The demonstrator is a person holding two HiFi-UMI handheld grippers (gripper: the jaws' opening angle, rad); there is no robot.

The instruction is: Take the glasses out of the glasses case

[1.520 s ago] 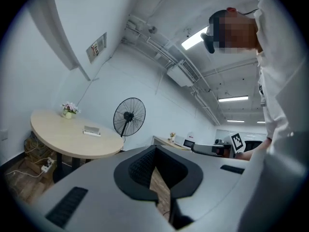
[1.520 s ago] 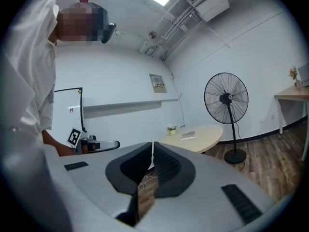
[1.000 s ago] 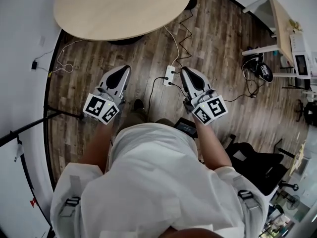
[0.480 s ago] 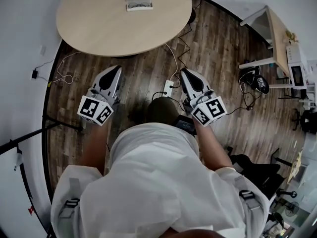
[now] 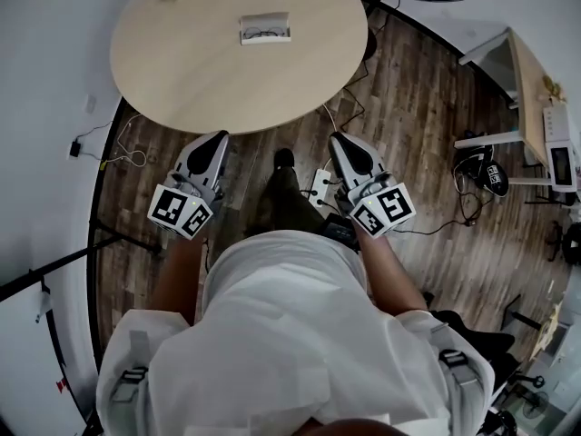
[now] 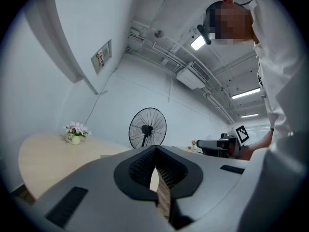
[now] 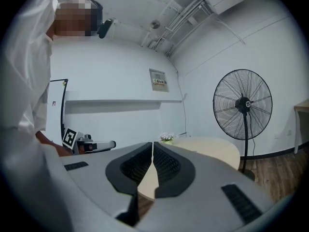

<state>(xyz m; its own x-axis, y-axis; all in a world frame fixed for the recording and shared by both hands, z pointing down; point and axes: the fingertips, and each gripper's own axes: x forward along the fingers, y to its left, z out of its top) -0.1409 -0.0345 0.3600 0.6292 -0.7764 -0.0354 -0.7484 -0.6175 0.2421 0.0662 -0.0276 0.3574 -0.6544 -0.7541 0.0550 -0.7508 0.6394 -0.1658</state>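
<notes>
The left tongs and right tongs, pressed together and empty, hung well short of the pale rectangular glasses case on the round light wooden tabletop; arriving unspread risked shoving it.

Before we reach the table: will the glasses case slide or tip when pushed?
Case looks small and low, so likely light and unlikely to tip. It lies flat on the smooth table, so a push would probably slide it.

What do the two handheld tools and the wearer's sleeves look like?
Left tool and right tool: light grey tapered shells with black ribbed lining inside, each carrying a white cube of black square markers. The person wears a white short-sleeved top.
</notes>
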